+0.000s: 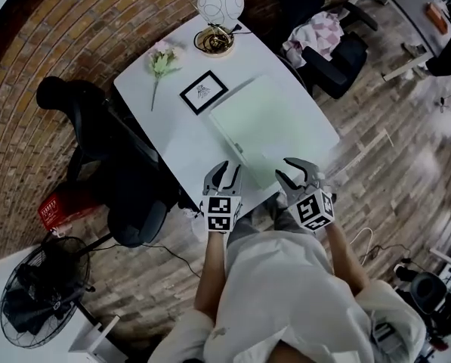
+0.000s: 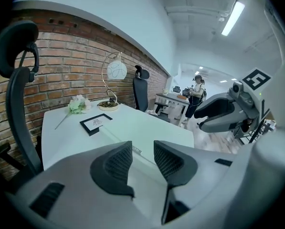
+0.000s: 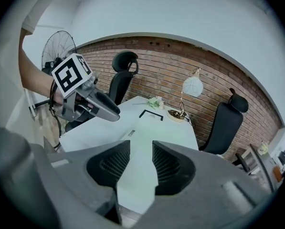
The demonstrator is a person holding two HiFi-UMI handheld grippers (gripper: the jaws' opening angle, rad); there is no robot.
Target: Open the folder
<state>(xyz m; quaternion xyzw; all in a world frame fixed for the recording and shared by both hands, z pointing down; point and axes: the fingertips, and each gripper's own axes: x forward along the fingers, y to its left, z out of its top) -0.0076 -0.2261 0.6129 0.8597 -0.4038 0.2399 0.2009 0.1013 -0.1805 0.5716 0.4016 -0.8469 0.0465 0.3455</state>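
Note:
A pale green folder [image 1: 267, 127] lies closed and flat on the white table [image 1: 165, 138], its spine toward the left. My left gripper [image 1: 223, 174] hovers at the folder's near left corner, jaws apart with nothing between them. My right gripper [image 1: 299, 171] hovers over the table's near right edge, just off the folder's near corner, also open and empty. In the left gripper view the folder [image 2: 156, 128] stretches ahead beyond the open left gripper [image 2: 143, 149]. The right gripper view shows the folder [image 3: 154, 130] past the open right gripper [image 3: 141, 149].
On the table's far end stand a globe lamp [image 1: 217, 13], a white flower [image 1: 162, 63] and a small black picture frame [image 1: 204, 91]. A black office chair [image 1: 97, 150] is at the left, another [image 1: 327, 44] with cloth on it at the right. A fan [image 1: 44, 290] stands on the floor.

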